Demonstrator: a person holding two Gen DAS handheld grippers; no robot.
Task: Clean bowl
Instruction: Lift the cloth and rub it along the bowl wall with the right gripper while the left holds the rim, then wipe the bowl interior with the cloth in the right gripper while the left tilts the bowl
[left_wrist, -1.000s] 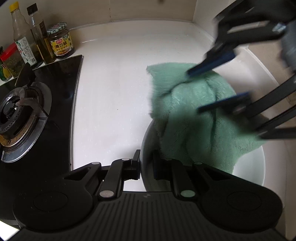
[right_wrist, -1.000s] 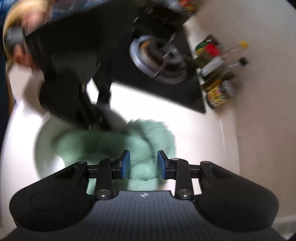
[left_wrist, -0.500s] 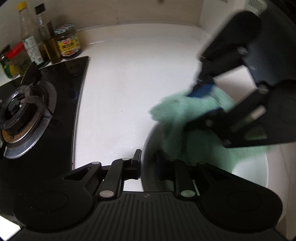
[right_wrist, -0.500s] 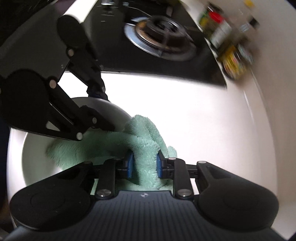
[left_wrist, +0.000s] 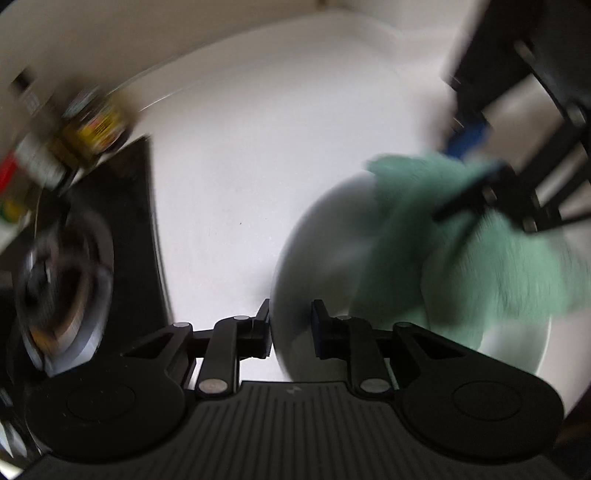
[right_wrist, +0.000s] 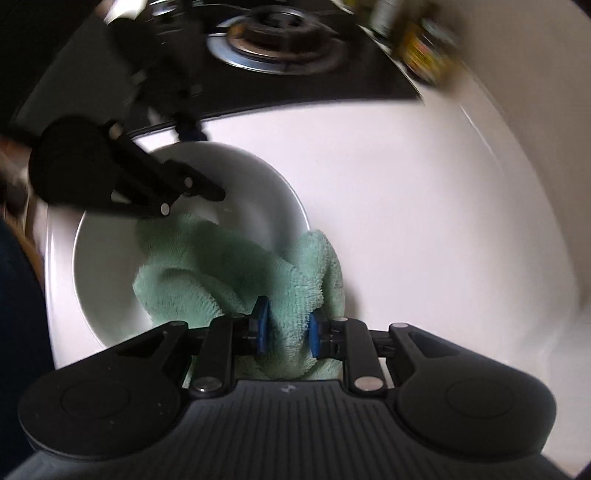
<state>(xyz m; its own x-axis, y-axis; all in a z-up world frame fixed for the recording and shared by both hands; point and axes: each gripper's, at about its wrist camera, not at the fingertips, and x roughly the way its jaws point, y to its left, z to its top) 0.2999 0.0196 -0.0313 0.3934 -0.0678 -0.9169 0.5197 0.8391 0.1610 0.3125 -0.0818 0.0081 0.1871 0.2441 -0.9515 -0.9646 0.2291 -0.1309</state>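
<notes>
**A:** So where's everything at? Left wrist view is a blurry mess.

**B:** The bowl sits on the white counter, left of centre in the right wrist view, just below the black hob. The cloth is bunched inside it and spills over the rim at lower centre. The right gripper has a fat fold of cloth pinched between its blue pads, jaws fairly narrow.

**A:** And the left one?

**B:** The left gripper straddles the bowl's rim at bottom centre of its own view, one finger outside the wall, one inside. Its jaws have just been closing after springing wider, with the rim between them. The blur means I can't tell if the pads actually bite the rim or just sit around it.

**A:** Tips for the wipe?

**B:** I'd say firm up that left hold first, or the bowl will slide on the slick counter. Then sweep the cloth around the inner wall in circles, pressing down, not just dragging it. Keep the bunch inside the rim so the loose flap doesn't pull out. Jars at upper right are well clear.
</notes>
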